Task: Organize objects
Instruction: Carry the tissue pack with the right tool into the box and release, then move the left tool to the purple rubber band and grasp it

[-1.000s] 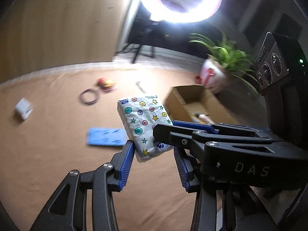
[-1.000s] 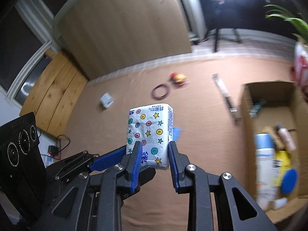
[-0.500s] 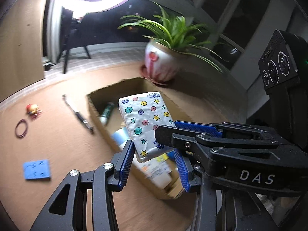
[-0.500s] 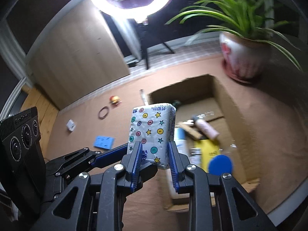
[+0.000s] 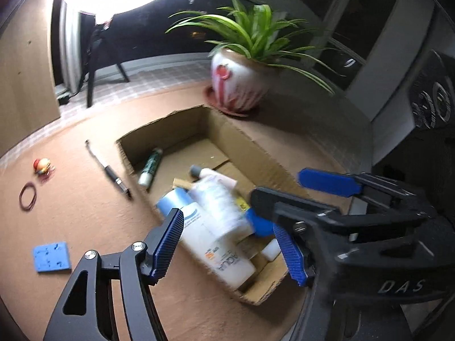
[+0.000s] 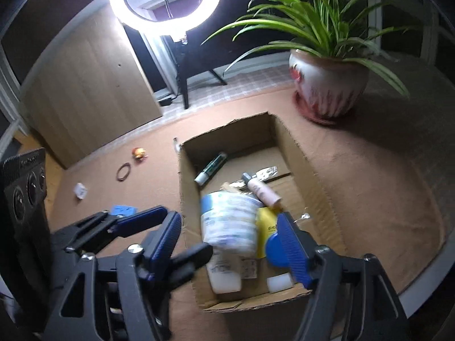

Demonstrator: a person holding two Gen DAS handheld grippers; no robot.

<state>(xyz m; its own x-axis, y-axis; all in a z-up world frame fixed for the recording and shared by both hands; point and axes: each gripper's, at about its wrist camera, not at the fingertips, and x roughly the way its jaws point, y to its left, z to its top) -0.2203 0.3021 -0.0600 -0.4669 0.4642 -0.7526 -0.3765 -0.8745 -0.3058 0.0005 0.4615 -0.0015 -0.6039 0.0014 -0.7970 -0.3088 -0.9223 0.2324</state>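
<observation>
The tissue pack [image 5: 216,199], white with coloured dots, shows as a blur over the open cardboard box [image 5: 256,145], free of all the pads. My left gripper [image 5: 230,244] hangs over the box's near end with its jaws opening wide, and the pack passes between them untouched. My right gripper [image 6: 229,238] is beside it, jaws also opening, the blurred tissue pack [image 6: 227,221] just beyond its fingers. Inside the box [image 6: 307,164] lie a white lotion bottle [image 5: 221,255], a green tube [image 5: 150,167], a pink bottle [image 6: 263,191] and a blue lid [image 6: 277,248].
On the brown mat left of the box lie a pen [image 5: 108,170], a red rubber band [image 5: 28,196], a small toy [image 5: 42,165], a blue card [image 5: 51,256] and a white cube [image 6: 80,190]. A potted plant [image 6: 327,85] stands behind the box, a ring light [image 6: 165,0] further back.
Both grippers, shut on the tissue pack before, carried it from the mat to above the box. Now both have opened and the pack has left the pads and drops toward the box.
</observation>
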